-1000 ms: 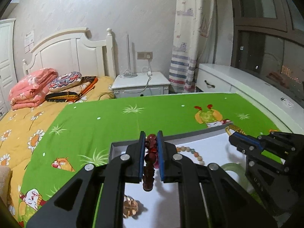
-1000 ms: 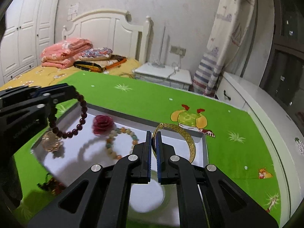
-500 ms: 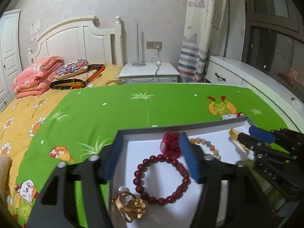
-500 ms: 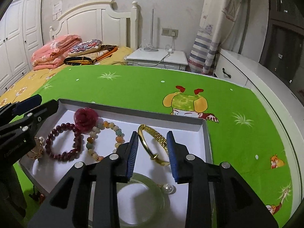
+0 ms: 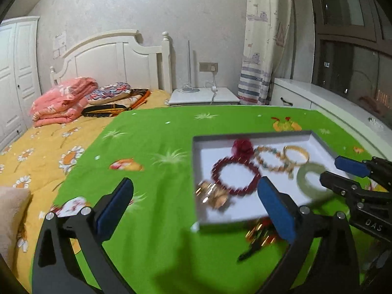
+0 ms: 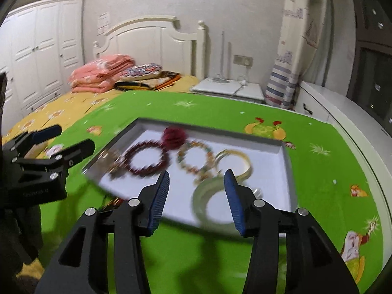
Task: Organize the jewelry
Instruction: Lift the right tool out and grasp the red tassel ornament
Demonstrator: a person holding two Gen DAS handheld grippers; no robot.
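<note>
Your left gripper (image 5: 193, 203) and right gripper (image 6: 197, 191): jaws just opened, empty | jade bangle (image 6: 210, 203), lower centre: stiff, slick, brittle; pinch its rim.

Dim indoor light, motion-blurred, fisheye-warped.

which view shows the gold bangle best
The right wrist view. There the gold bangle lies near the middle of the frame on the white tray, most of its ring visible though blurred. In the left wrist view it sits smaller and farther off, partly overlapped by the pastel bead bracelet.
</note>
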